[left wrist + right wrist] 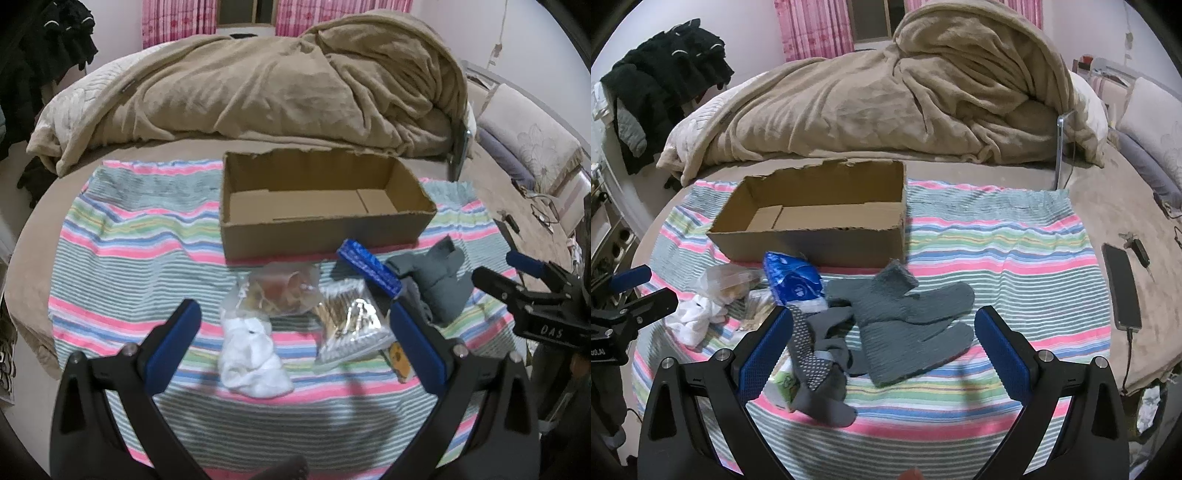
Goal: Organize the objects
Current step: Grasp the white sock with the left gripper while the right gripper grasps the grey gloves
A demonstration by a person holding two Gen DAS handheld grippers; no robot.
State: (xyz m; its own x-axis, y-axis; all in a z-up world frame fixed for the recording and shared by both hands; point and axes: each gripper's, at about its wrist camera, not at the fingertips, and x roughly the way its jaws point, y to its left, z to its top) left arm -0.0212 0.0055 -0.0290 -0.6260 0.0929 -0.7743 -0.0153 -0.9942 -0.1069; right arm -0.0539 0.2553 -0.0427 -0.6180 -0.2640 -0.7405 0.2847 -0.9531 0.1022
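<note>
Brown cardboard is forming the open box (pixel 325 201), which is sitting with a ragged, torn top edge and bare inside on a striped towel (pixel 122 236) spread over the bed (pixel 55 192). Just in front of the box, the loose things are lying in a cluster on the towel: a blue packet (pixel 369 266) tilting against a pair of thick grey knitted socks (pixel 912 317), a clear bag of cotton swabs (pixel 347 314), another clear bag with brownish contents (pixel 284 288), and a crumpled white cloth (pixel 251 358). A thinner grey sock with white grip dots (pixel 816 362) is lying partly over a small green and white pack (pixel 783 387). The left gripper (pixel 295 321) is hovering above the white cloth and swabs with its jaws released and spread wide, grasping nothing. The right gripper (pixel 882 325) is hovering over the grey socks, its jaws likewise spread and holding nothing. A black phone (pixel 1123 288) is lying on the bed, well apart from the towel's things.
</note>
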